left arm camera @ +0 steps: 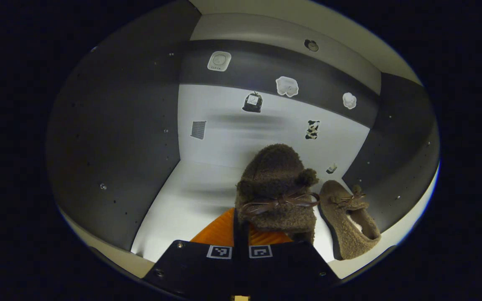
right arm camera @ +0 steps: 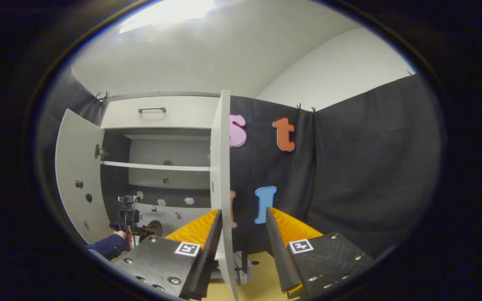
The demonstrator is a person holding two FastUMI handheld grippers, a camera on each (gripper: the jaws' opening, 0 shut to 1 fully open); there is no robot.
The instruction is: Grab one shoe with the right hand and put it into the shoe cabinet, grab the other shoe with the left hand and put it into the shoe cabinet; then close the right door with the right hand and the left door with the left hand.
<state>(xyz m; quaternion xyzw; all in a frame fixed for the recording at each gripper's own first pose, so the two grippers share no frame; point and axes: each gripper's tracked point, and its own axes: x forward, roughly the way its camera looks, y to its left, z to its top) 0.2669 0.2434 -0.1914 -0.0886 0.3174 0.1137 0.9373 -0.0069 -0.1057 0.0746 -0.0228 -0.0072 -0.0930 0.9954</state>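
Note:
In the left gripper view, my left gripper (left arm camera: 241,225) is shut on a brown fuzzy shoe (left arm camera: 276,184) with a ribbon bow, held toe-forward inside the shoe cabinet above its white floor (left arm camera: 182,205). The other brown shoe (left arm camera: 349,221) lies on that floor just to the right, near the dark side wall. In the right gripper view, my right gripper (right arm camera: 243,221) is open outside the cabinet. The right door (right arm camera: 220,167) is seen edge-on and runs down through the gap close to one finger; I cannot tell if they touch. The left door (right arm camera: 78,175) stands wide open.
A white shelf (right arm camera: 157,166) crosses the cabinet, with a drawer front and handle (right arm camera: 152,110) above. A person's blue sleeve (right arm camera: 109,246) reaches into the lower compartment. Small stickers (left arm camera: 287,86) dot the back wall. Black cloth (right arm camera: 349,175) hangs to the right of the cabinet.

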